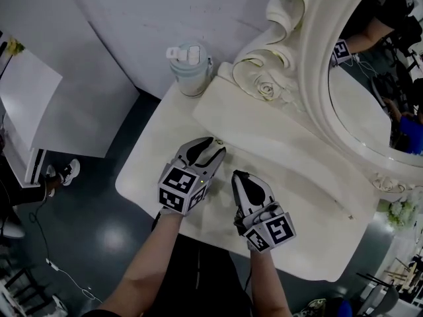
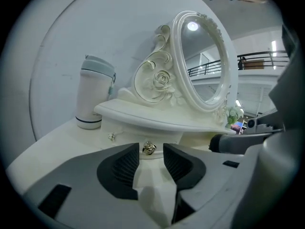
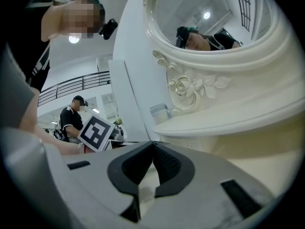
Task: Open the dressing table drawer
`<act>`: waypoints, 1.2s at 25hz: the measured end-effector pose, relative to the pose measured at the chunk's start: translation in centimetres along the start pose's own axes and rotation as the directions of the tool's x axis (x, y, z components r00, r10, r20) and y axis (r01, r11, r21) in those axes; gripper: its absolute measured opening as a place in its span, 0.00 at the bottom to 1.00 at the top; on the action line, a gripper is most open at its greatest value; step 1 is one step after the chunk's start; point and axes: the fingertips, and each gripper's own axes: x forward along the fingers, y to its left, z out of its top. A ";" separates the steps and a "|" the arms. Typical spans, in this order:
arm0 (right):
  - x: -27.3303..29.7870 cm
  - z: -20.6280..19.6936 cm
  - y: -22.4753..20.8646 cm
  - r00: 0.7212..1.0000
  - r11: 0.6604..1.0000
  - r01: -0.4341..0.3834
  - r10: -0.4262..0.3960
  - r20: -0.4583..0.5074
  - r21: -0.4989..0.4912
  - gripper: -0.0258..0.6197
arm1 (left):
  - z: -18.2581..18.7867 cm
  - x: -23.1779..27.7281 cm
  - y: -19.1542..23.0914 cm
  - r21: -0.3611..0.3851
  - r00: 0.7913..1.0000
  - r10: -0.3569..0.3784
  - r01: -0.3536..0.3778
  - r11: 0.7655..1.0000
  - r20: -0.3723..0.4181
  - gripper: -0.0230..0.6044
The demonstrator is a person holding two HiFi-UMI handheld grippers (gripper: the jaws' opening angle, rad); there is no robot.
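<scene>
1. Two hand-held grippers, each carrying a cube of square markers, reach in over the front edge of the white dressing table point(image 1: 142, 170), side by side but apart.
2. Left gripper point(image 1: 213, 148) stands released, its ribbed black jaws spread. Its tips are aimed at a small gold knob point(image 2: 149, 148). In the left gripper view the knob shows in the gap right at the jaw tips, and neither pad presses on it.
3. Right gripper point(image 1: 238, 177) is clenched, its jaw tips meeting with nothing between them. It sits just right of the left gripper, closer to the table's front edge and short of the drawer fronts.
4. That gold knob belongs to the drawer point(image 2: 157, 137), whose cream front sits closed under the raised shelf point(image 1: 284, 144) running along the table's back edge. A second knob point(image 2: 111, 136) shows farther left on the same front face.
5. Behind the shelf, toward the table's back right corner, rises an oval mirror point(image 1: 360, 104) in a heavy scrolled cream frame. A carved rose point(image 1: 266, 89) sits at the frame's left foot.
6. At the back left corner stands a pale lidded tumbler point(image 1: 190, 68), just beside the left end of the shelf.
7. Small white flowers point(image 1: 398, 211) show at the table's right end, below the mirror frame.
</scene>
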 end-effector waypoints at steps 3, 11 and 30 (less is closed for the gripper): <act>-0.1 0.0 -0.5 1.000 1.000 0.008 -0.008 0.004 0.007 0.05 | -0.1 0.7 0.3 0.030 0.998 0.043 -0.041 0.999 -0.046 0.30; -0.3 -0.4 -0.8 1.000 1.000 0.011 -0.011 -0.004 0.016 0.05 | -0.2 1.8 0.3 0.066 0.990 0.095 -0.088 0.994 -0.104 0.24; -1.3 -0.3 -0.9 1.000 1.000 0.013 -0.013 0.000 0.028 0.05 | -0.8 1.3 0.0 0.023 0.985 0.089 -0.086 0.996 -0.146 0.22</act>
